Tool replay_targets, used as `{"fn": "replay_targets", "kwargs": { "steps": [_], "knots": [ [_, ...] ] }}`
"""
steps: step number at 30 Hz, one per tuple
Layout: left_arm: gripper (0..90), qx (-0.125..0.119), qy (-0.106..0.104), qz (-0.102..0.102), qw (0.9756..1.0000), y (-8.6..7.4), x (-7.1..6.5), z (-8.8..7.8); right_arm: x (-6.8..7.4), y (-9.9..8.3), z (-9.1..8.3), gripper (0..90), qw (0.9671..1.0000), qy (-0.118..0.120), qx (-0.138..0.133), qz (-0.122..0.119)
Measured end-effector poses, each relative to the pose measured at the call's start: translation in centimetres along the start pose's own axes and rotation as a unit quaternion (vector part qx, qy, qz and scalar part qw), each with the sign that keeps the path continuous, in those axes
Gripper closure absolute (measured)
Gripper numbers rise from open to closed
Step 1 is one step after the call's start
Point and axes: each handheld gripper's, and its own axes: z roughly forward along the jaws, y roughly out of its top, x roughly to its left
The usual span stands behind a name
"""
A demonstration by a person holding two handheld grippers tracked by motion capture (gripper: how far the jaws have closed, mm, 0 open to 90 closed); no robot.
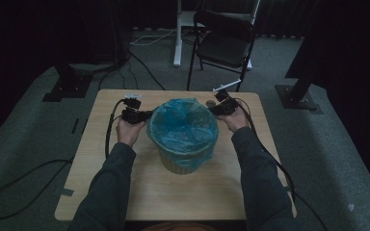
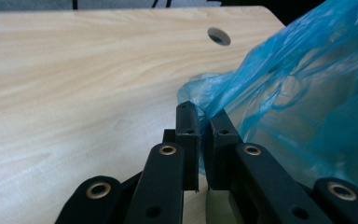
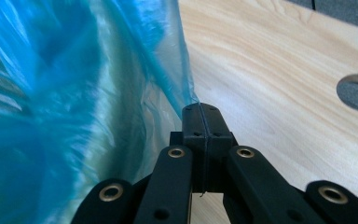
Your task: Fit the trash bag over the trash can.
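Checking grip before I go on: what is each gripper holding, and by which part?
Both hold the blue bag lining the bin. The left gripper pinches its rim edge at the person's left, the right gripper at the right; jaws closed on plastic.

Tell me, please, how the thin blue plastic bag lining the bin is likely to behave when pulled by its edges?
The thin blue plastic bag looks crinkled and translucent, so it probably stays floppy and stretches rather than lifting stiffly. Its glossy film may slip from the left tool or right tool. The round beige bin seems light, so it might tip.
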Motion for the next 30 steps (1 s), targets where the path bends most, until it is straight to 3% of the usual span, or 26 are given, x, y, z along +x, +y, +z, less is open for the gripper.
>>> {"fn": "replay_targets", "kwargs": {
  "steps": [9,19,30],
  "knots": [
    [84.9,0.01,-0.009,-0.002,0.9999,-1.3,0.3,-0.4,-0.4,-1.4,-0.4,90.0,0.9999,0.001,0.006,0.01],
    [83.0,0.017,-0.023,-0.003,0.9996,-2.5,0.1,-0.7,0.0,-2.6,-0.6,90.0,0.9999,0.01,0.012,0.002],
    [82.3,0.01,-0.053,0.032,0.998,-3.1,-2.2,-2.3,1.5,-3.7,-1.6,90.0,0.9994,0.018,0.014,-0.028]
  ]
}}
